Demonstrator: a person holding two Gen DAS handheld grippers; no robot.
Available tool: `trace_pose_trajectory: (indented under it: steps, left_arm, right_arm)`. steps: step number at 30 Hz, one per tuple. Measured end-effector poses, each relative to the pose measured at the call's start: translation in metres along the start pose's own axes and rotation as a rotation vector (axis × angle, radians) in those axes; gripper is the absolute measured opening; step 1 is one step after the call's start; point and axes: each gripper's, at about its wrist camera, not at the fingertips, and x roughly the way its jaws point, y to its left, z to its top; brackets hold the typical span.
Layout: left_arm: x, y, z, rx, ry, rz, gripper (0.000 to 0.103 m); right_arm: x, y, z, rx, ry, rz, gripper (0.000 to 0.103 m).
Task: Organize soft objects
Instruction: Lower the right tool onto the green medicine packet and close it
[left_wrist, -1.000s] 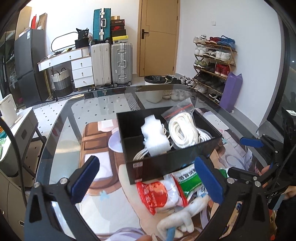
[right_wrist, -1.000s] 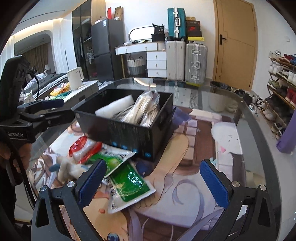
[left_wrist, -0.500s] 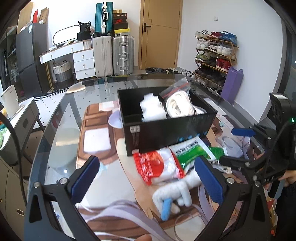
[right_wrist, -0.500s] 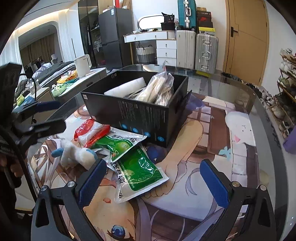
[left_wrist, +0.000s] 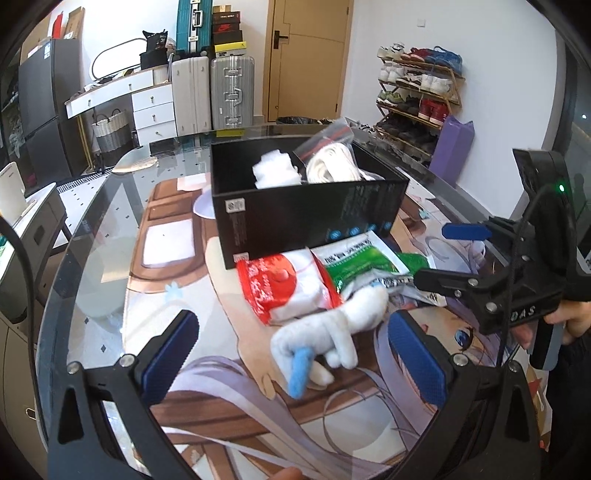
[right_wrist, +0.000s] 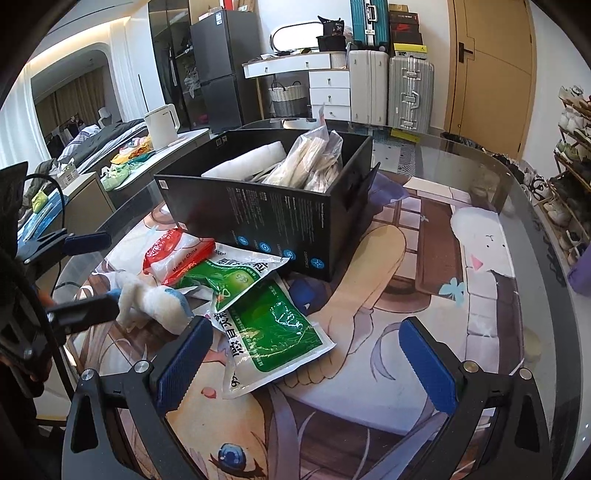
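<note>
Both grippers hung over the glass-topped table (left_wrist: 92, 258), each with its blue-padded fingers spread wide and nothing held between them. The left gripper (left_wrist: 295, 354) was lined up on a white plush toy (left_wrist: 332, 332) with a blue tip, which lay on the printed mat (right_wrist: 406, 302) in the gap between its fingers, touching neither pad. Just beyond the toy, ahead of the fingertips, sat a red-and-white packet (left_wrist: 288, 288) and a green-and-white packet (left_wrist: 362, 258), both against the near wall of a black box (left_wrist: 306, 218). Inside the box were a white foam wad (left_wrist: 275, 173) and a bagged coil of white cord (left_wrist: 332, 166).

The right gripper (right_wrist: 303, 354) faced a second green packet (right_wrist: 273, 332), which lay flat between its fingers, closer to the left pad, partly under the first green packet (right_wrist: 236, 273). The plush toy (right_wrist: 151, 299) lay beyond its left finger, with the red packet (right_wrist: 177, 254) farther out and the box (right_wrist: 280, 221) straight ahead.
</note>
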Motion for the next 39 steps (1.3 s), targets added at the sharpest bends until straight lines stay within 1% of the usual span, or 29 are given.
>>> trace_pose_trajectory:
  steps: [14, 21, 27, 31, 37, 39]
  left_arm:
    - [0.013, 0.001, -0.01, -0.003, 0.053, 0.013, 0.103]
    - [0.019, 0.005, -0.014, -0.016, 0.075, 0.016, 0.103]
    - [0.021, 0.008, -0.014, -0.023, 0.083, 0.017, 0.103]
    - [0.023, 0.009, -0.015, -0.022, 0.094, 0.021, 0.103]
    - [0.023, 0.01, -0.013, -0.016, 0.095, 0.012, 0.103]
    - [0.023, 0.012, -0.013, -0.023, 0.098, 0.012, 0.103]
  right_arm:
    - [0.012, 0.01, -0.004, -0.032, 0.047, -0.022, 0.102]
    - [0.019, 0.008, -0.005, -0.039, 0.073, -0.056, 0.102]
    - [0.019, 0.002, -0.007, -0.032, 0.08, -0.053, 0.102]
    - [0.02, 0.005, -0.006, -0.05, 0.077, -0.057, 0.102]
    - [0.023, 0.006, -0.004, -0.069, 0.088, -0.047, 0.102]
    - [0.024, 0.009, -0.004, -0.082, 0.09, -0.03, 0.102]
